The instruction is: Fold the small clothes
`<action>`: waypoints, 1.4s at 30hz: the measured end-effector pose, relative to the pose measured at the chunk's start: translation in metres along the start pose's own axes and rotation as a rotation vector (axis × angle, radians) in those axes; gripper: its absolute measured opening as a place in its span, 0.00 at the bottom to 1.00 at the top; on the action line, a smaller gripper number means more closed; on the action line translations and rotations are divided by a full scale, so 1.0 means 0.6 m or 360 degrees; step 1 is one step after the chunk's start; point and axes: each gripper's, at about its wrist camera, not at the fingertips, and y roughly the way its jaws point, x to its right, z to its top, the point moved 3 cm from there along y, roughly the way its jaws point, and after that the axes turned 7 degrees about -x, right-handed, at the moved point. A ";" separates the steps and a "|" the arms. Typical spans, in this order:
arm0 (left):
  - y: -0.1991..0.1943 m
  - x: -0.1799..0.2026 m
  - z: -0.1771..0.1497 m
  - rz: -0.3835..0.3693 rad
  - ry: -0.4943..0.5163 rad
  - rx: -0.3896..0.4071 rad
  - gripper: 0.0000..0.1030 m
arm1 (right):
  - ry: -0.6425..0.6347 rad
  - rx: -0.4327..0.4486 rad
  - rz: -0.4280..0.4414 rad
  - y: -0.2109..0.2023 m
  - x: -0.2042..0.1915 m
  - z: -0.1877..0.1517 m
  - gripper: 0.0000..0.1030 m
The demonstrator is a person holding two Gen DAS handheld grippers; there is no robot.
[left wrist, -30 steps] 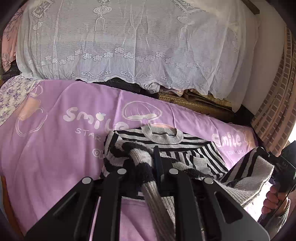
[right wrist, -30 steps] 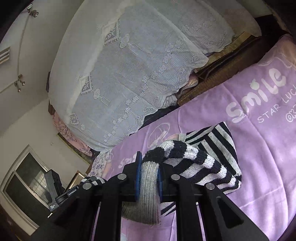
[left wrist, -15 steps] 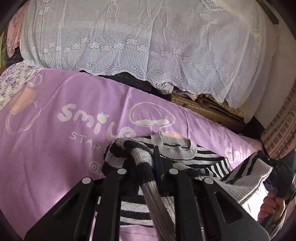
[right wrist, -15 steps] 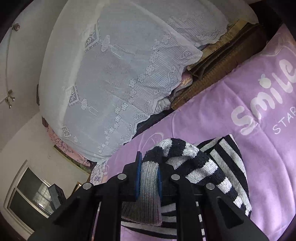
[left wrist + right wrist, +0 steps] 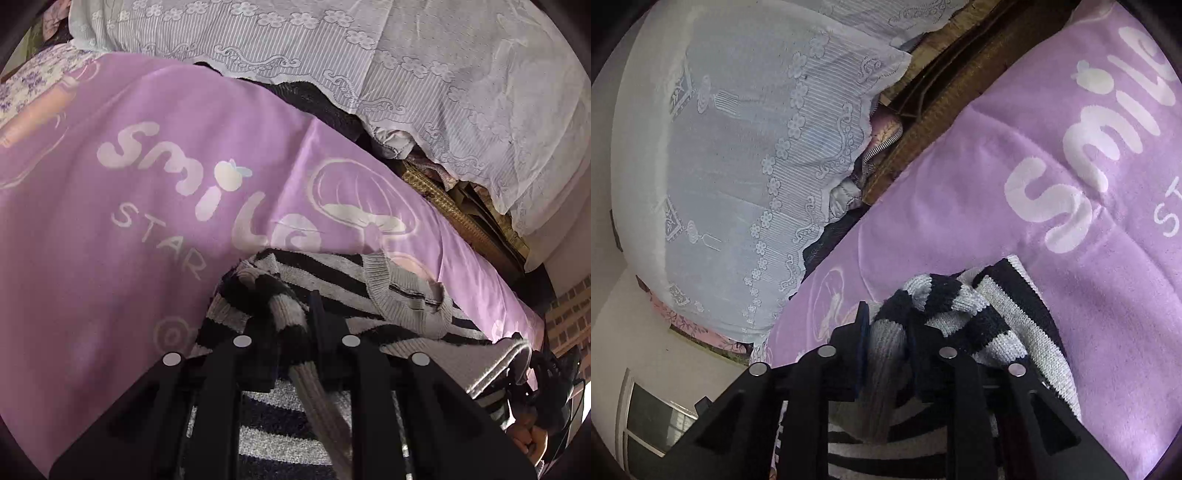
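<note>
We are easing both tongs, left gripper [image 5: 291, 332] and right gripper [image 5: 886, 347], apart around sleeve cuffs of the black-and-grey striped knitted sweater [image 5: 332, 273], lying directly ahead.

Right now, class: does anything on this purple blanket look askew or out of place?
Only mid-fold mess. The striped sweater lies bunched on the purple blanket, neckband crooked. The left gripper and right gripper each have a sleeve cuff between opening jaws. Nothing looks spilled or damaged.
</note>
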 end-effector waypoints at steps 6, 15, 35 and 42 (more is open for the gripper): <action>-0.006 0.004 -0.001 -0.0095 0.0069 0.0027 0.29 | -0.0039 -0.0029 0.0040 0.001 -0.002 0.002 0.46; -0.068 0.010 0.006 -0.0265 -0.0003 0.0153 0.55 | -0.0136 0.0181 0.0030 -0.054 -0.037 0.012 0.78; 0.081 0.084 -0.007 0.0540 0.0378 0.0028 0.86 | -0.0088 0.0015 -0.0272 0.034 0.031 0.016 0.01; 0.015 0.106 -0.005 0.0349 0.0349 0.0128 0.86 | -0.0307 0.0104 -0.0227 0.012 -0.044 0.009 0.08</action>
